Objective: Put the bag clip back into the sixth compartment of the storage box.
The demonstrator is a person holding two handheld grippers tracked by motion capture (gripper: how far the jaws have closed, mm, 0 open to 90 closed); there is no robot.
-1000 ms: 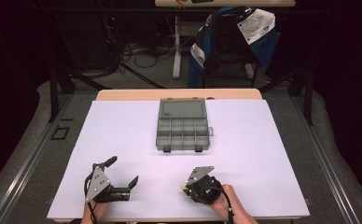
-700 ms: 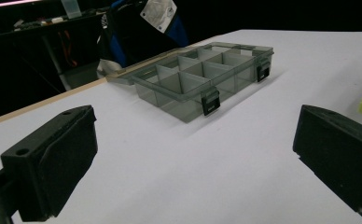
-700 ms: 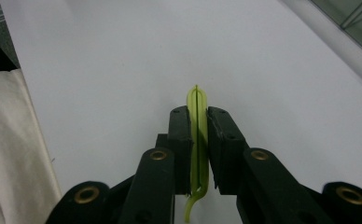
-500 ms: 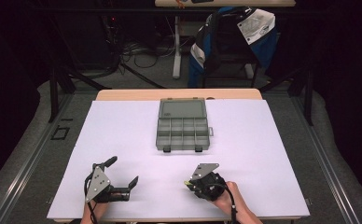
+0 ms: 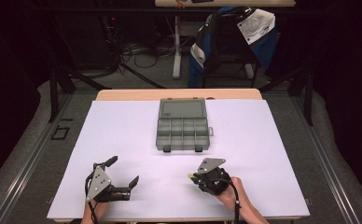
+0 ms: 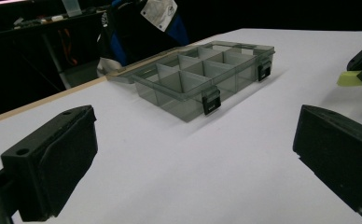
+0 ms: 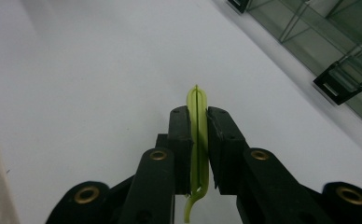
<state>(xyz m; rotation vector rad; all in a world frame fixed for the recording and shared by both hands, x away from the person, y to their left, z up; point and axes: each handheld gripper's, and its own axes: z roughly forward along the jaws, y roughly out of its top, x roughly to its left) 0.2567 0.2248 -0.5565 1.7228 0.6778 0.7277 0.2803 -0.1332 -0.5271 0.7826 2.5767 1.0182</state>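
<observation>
- White table sheet (image 5: 123, 130) is covering the desk; dark room and a chair with a blue jacket (image 5: 235, 42) are sitting behind it
- Right gripper (image 7: 198, 116) is pinching a thin yellow-green strip (image 7: 197, 140) between its pads, near the table's front edge; strip is sticking out past the tips
- Left gripper (image 5: 121, 179) is resting with jaws spread wide, nothing between them
- Grey compartment box (image 5: 183, 126) is lying open mid-table, well apart from both
</observation>
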